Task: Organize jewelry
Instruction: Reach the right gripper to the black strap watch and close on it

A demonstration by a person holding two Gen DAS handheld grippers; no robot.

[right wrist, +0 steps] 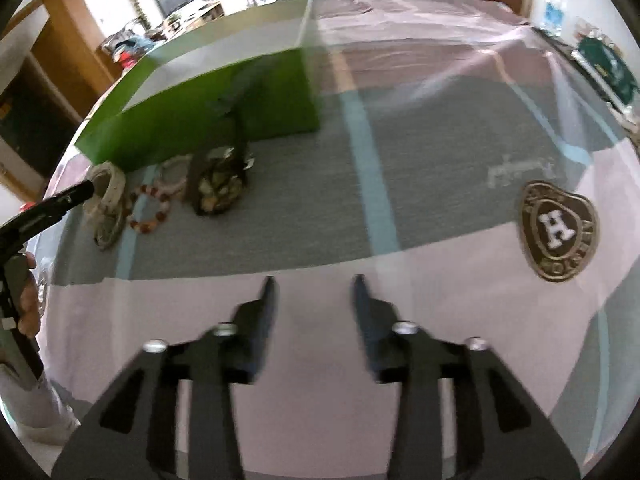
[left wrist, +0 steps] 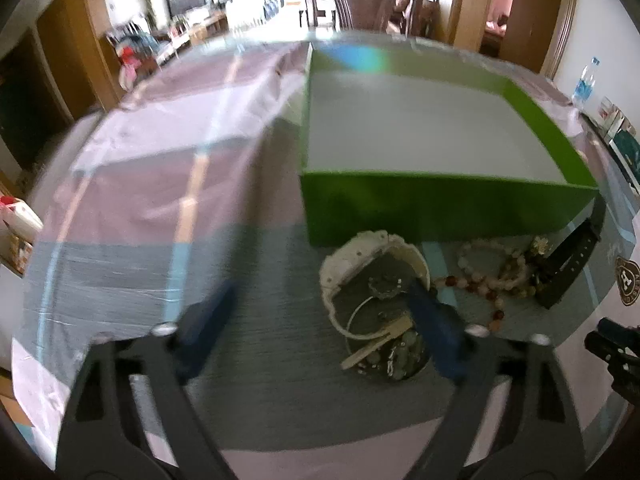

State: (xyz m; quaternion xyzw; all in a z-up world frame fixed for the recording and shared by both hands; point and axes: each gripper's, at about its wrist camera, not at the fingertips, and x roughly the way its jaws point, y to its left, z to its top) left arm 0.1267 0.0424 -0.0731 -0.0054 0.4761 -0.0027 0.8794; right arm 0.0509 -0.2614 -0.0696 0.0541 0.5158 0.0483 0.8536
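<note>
Left tool [left wrist: 320, 320]: jaws wide apart, nothing gripped, its right finger over the white watch [left wrist: 372, 268]
Right tool [right wrist: 314, 300]: jaws parted, nothing between them, lower centre above the desk [right wrist: 460, 152]
Jewelry: watch, bead bracelet [left wrist: 492, 276] and black strap [left wrist: 576, 256] lie lower right, just before the green box [left wrist: 440, 204]
Box: open, upper right, nothing visible inside

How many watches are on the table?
2. A white watch lies before the green box, at the left of the pile; a black watch leans against the box, right. More may be hidden.
</note>
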